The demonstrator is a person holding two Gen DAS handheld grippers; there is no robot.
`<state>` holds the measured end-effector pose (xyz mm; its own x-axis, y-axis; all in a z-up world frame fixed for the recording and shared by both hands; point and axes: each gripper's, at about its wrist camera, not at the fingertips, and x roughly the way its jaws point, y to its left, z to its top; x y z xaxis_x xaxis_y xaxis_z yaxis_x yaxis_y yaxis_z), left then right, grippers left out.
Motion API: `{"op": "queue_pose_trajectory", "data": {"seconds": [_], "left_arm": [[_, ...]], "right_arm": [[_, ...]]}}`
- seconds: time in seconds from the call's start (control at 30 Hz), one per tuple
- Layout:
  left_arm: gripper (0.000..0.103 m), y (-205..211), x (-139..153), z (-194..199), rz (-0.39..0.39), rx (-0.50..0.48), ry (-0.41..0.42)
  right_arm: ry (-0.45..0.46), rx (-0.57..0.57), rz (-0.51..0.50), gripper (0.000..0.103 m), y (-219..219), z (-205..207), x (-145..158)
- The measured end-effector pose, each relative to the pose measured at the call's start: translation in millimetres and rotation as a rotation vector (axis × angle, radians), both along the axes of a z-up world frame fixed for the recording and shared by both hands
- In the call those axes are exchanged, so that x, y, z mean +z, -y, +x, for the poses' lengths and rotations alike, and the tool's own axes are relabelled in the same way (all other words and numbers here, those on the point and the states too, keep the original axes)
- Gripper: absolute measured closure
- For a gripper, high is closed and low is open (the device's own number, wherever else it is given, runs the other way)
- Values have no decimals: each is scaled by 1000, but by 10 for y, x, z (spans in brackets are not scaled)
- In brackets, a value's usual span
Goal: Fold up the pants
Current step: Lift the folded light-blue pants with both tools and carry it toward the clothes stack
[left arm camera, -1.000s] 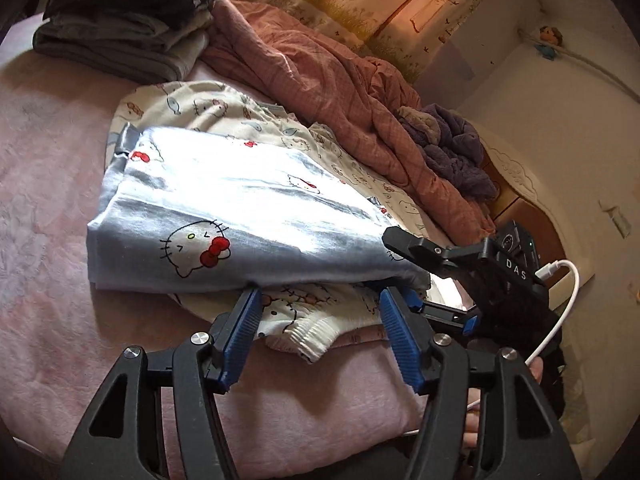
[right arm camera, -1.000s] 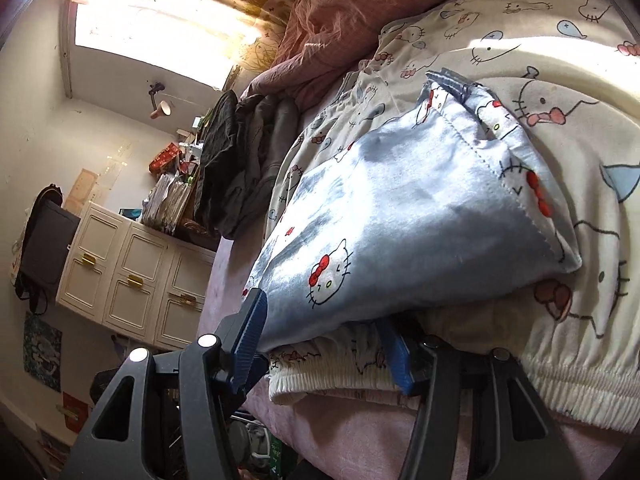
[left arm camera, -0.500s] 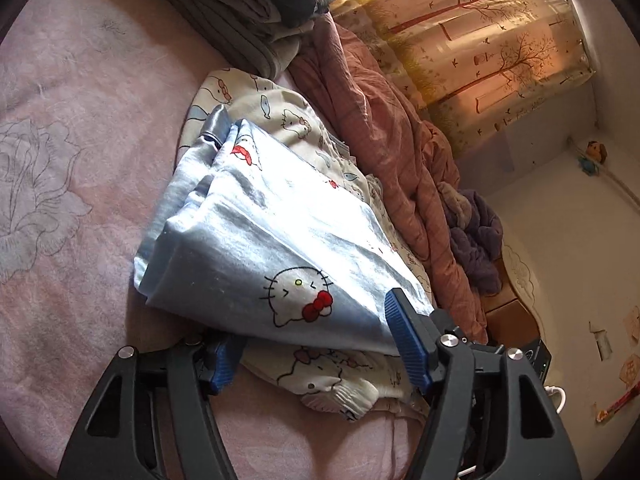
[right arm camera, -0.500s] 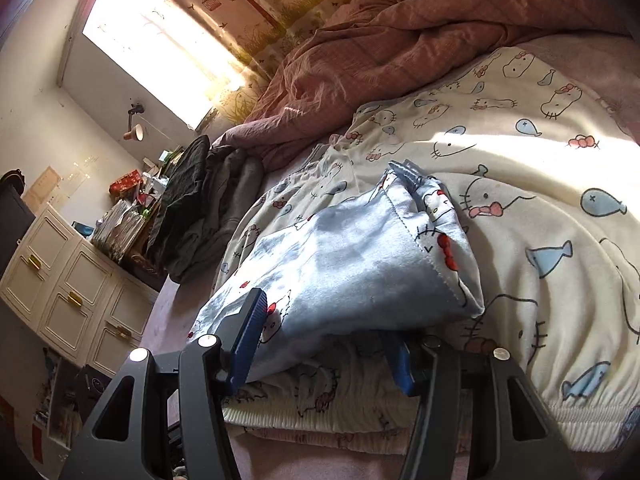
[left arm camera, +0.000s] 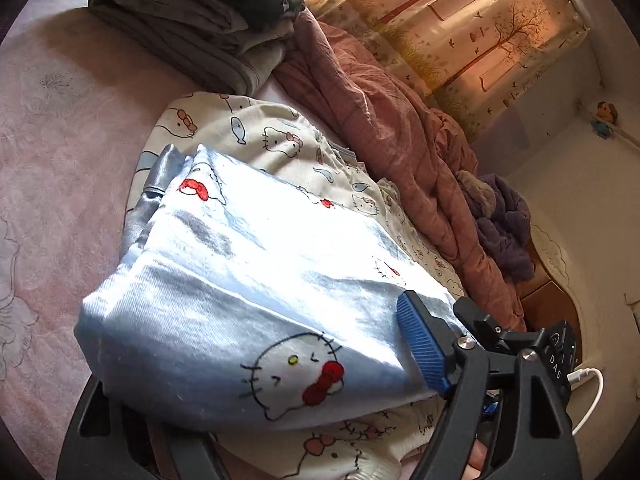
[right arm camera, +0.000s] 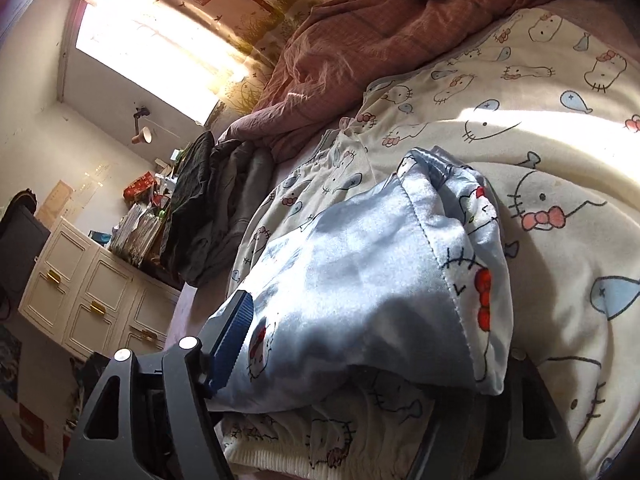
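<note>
We see the light blue pants (satin-shiny, printed with cartoon cats wearing red bows) folded into a thick bundle. The bundle lies between our left gripper's spread fingers and likewise between our right gripper's fingers, draped over their tips.

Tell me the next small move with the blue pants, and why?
Probably lift both claws together. The blue pants lie folded across the left claw and the right claw, both open and pushed under them, above the cream pajamas.
</note>
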<state>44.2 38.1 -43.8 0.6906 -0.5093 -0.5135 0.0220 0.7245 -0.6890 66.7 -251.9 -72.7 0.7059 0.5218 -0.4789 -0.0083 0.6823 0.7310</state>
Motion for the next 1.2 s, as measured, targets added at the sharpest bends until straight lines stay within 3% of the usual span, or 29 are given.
{"op": "queue_pose_trajectory", "data": {"seconds": [0.13, 0.27, 0.33, 0.37, 0.4, 0.47, 0.63, 0.73, 0.9, 0.93, 0.97, 1.03, 1.1, 1.2], "left_arm": [[23, -65, 18, 51, 4, 115, 7], [23, -130, 28, 162, 19, 178, 0], [30, -104, 28, 146, 53, 195, 19], [54, -79, 33, 132, 89, 204, 23], [86, -48, 39, 131, 118, 198, 26], [99, -21, 64, 124, 144, 164, 40], [99, 30, 154, -125, 245, 81, 93], [99, 36, 102, -189, 284, 31, 92], [97, -15, 44, -123, 273, 11, 81], [97, -20, 43, -126, 270, 12, 81], [96, -25, 52, -136, 265, 16, 86], [95, -41, 64, -154, 260, 24, 97], [97, -26, 101, -189, 272, 17, 124], [98, 86, 238, -285, 382, 9, 199]], "right_arm": [[-18, -43, -13, 21, -60, 110, 20], [-13, -98, -65, 20, -146, 184, 18], [-2, -126, -81, 20, -159, 189, 20], [1, -131, -79, 20, -156, 191, 17], [6, -133, -73, 20, -146, 187, 15], [4, -143, -74, 30, -120, 165, 14], [-46, -66, 11, 31, -2, 3, -1], [-34, -74, 37, 21, 59, -118, 55], [-40, -108, -84, 17, -78, 111, 29], [-53, -106, -127, 26, -130, 152, 17], [-52, -113, -174, 42, -178, 156, 24], [-21, -102, -202, 64, -214, 98, 33], [-3, -81, -215, 75, -218, 27, 34], [78, -60, -303, 85, -270, -144, 151]]}}
